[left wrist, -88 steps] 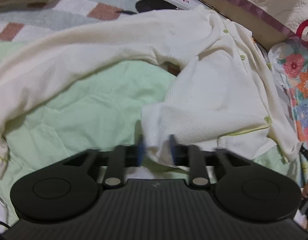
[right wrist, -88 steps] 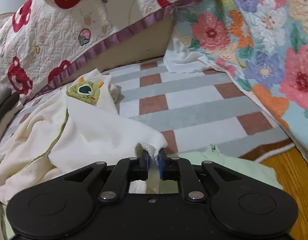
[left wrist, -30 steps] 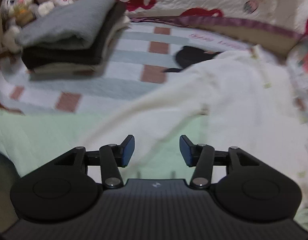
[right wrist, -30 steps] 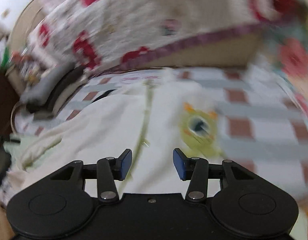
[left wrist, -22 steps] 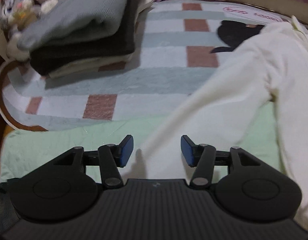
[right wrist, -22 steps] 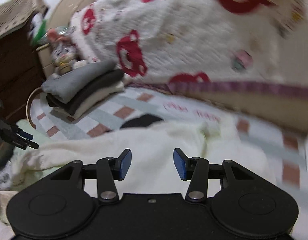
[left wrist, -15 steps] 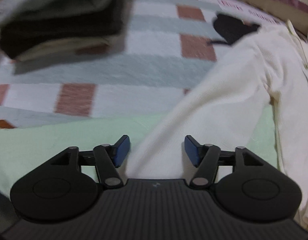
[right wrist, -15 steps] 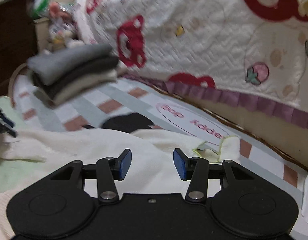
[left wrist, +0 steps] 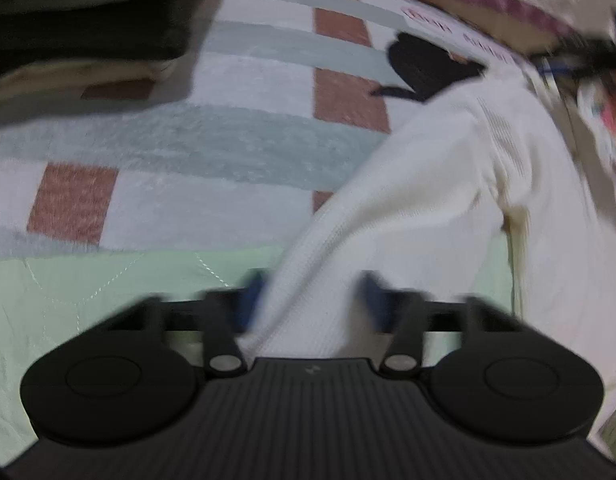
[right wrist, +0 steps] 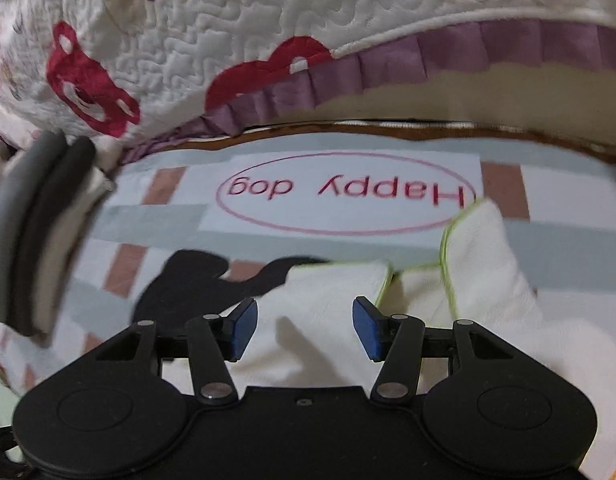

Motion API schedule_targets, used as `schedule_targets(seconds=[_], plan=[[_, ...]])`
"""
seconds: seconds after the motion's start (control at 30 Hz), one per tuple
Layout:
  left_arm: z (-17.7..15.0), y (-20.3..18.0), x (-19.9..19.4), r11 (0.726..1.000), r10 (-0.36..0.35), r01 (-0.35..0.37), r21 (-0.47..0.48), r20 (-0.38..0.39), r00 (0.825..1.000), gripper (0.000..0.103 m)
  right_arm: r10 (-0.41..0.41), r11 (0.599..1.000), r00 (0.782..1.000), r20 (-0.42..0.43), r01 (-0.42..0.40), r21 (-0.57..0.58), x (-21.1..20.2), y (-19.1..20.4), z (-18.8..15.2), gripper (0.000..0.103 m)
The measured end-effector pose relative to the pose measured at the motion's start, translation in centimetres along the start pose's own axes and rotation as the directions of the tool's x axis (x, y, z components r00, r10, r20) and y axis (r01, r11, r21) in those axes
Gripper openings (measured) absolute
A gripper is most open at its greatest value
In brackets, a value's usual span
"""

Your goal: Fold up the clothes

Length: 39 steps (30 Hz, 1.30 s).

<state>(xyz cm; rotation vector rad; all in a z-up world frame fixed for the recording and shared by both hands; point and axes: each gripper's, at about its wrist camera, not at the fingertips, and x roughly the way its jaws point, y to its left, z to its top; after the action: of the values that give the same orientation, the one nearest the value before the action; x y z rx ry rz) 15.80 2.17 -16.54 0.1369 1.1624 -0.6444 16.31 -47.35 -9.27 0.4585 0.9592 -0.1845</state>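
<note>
Across the checked rug [right wrist: 268, 236] and the pale green quilt [left wrist: 88, 280] lies the cream cardigan [left wrist: 447, 184], spread out and not yet folded. Its sleeve [left wrist: 319, 272] runs between the wide jaws of the left gripper [left wrist: 311, 300], apparently unclamped (that view is blurred). The right gripper [right wrist: 304, 330], jaws also wide and empty, hovers over the shoulder, beside the green-trimmed collar [right wrist: 467, 248]. The step looks like lining up both grasps; next, each gripper would need to close on cloth before the sleeve is carried across the body.
</note>
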Motion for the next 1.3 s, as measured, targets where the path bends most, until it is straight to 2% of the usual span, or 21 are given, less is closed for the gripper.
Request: schedule_targets(seconds=[0.03, 0.17, 0.27, 0.33, 0.37, 0.4, 0.47, 0.53, 0.6, 0.63, 0.67, 0.7, 0.73, 0.77, 0.87, 0.93, 1.03, 1.17, 1.23, 1.27, 1.3], plan=[[0.0, -0.4, 0.1, 1.0, 0.003, -0.003, 0.016, -0.009, 1.0, 0.004, -0.014, 1.0, 1.0, 0.0, 0.014, -0.011, 0.4, 0.0, 0.4, 0.062], [0.2, -1.5, -0.6, 0.998, 0.038, -0.039, 0.051, 0.024, 0.999, 0.003, -0.031, 0.999, 0.998, -0.049, 0.031, 0.007, 2.8, -0.8, 1.7, 0.068], [0.7, -1.8, -2.1, 0.996, 0.057, -0.063, 0.057, 0.09, 0.994, 0.003, 0.04, 0.987, 0.99, -0.133, -0.019, 0.16, 4.9, -2.5, 1.2, 0.069], [1.2, -2.0, -3.3, 0.994, 0.081, -0.091, 0.066, 0.138, 0.987, 0.003, 0.123, 0.969, 0.984, -0.13, -0.09, 0.231, 4.9, -3.2, 0.3, 0.068], [1.4, -2.0, -3.8, 0.993, 0.085, -0.097, 0.066, 0.162, 0.983, 0.003, 0.161, 0.965, 0.98, -0.12, -0.131, 0.226, 4.6, -3.1, -0.1, 0.052], [1.5, -2.1, -4.3, 0.992, 0.09, -0.104, 0.066, 0.183, 0.979, 0.003, 0.179, 0.969, 0.977, -0.112, -0.155, 0.192, 4.1, -2.6, -0.4, 0.02], [1.8, -2.2, -4.8, 0.99, 0.11, -0.126, 0.061, 0.212, 0.971, 0.003, 0.176, 0.982, 0.978, -0.112, -0.167, 0.089, 3.2, -1.4, -1.0, 0.003], [2.1, -2.3, -5.2, 0.987, 0.136, -0.153, 0.049, 0.241, 0.961, 0.003, 0.116, 0.993, 0.987, -0.112, -0.118, -0.012, 2.4, -0.2, -1.2, 0.003], [2.4, -2.0, -6.1, 0.982, 0.176, -0.188, 0.016, 0.282, 0.943, 0.003, 0.035, 0.994, 0.994, -0.107, -0.045, -0.097, 1.9, 0.8, -0.9, 0.009], [2.6, -1.8, -6.7, 0.975, 0.211, -0.221, -0.004, 0.312, 0.926, 0.003, -0.008, 0.991, 0.995, -0.103, -0.006, -0.135, 1.8, 1.2, -0.6, 0.011], [2.6, -1.5, -7.2, 0.967, 0.248, -0.253, -0.031, 0.344, 0.905, 0.003, -0.028, 0.988, 0.994, -0.104, 0.012, -0.152, 1.8, 1.5, -0.2, 0.021], [2.7, -1.1, -7.5, 0.958, 0.284, -0.28, -0.065, 0.372, 0.884, 0.003, -0.019, 0.99, 0.993, -0.113, 0.003, -0.141, 1.8, 1.4, 0.3, 0.045], [2.7, -0.6, -7.5, 0.951, 0.309, -0.296, -0.093, 0.379, 0.872, 0.003, -0.003, 0.993, 0.992, -0.125, -0.011, -0.114, 2.0, 1.2, 0.8, 0.057], [2.7, -0.1, -7.2, 0.946, 0.324, -0.304, -0.114, 0.37, 0.871, 0.003, 0.02, 0.997, 0.99, -0.143, -0.029, -0.067, 2.3, 0.9, 1.3, 0.072], [2.2, 0.9, -7.0, 0.944, 0.33, -0.299, -0.141, 0.356, 0.874, 0.003, 0.049, 0.996, 0.986, -0.162, -0.035, 0.087, 3.6, 0.3, 2.1, 0.073], [1.6, 0.7, -7.2, 0.942, 0.335, -0.309, -0.128, 0.366, 0.868, 0.003, 0.037, 0.993, 0.983, -0.178, -0.016, 0.118, 4.6, 0.9, 2.3, 0.073], [0.5, -0.1, -7.5, 0.94, 0.338, -0.328, -0.093, 0.377, 0.862, 0.003, -0.033, 0.999, 0.976, -0.215, 0.041, 0.035, 6.3, 2.9, 2.2, 0.073], [-0.3, -0.4, -7.3, 0.944, 0.327, -0.321, -0.079, 0.37, 0.87, 0.003, -0.192, 0.981, 0.95, -0.247, 0.176, -0.085, 8.5, 4.9, 1.2, 0.074], [-0.2, -0.1, -7.3, 0.948, 0.317, -0.305, -0.091, 0.368, 0.874, 0.003, -0.23, 0.972, 0.943, -0.242, 0.21, -0.107, 9.1, 5.3, 0.6, 0.078], [-0.2, 0.0, -7.3, 0.948, 0.316, -0.303, -0.093, 0.368, 0.875, 0.003, -0.225, 0.973, 0.947, -0.229, 0.205, -0.108, 9.3, 5.4, 0.2, 0.086], [-0.1, 0.0, -7.3, 0.948, 0.316, -0.305, -0.091, 0.37, 0.874, 0.003, -0.225, 0.971, 0.951, -0.212, 0.203, -0.123, 9.3, 5.6, -0.2, 0.088]])
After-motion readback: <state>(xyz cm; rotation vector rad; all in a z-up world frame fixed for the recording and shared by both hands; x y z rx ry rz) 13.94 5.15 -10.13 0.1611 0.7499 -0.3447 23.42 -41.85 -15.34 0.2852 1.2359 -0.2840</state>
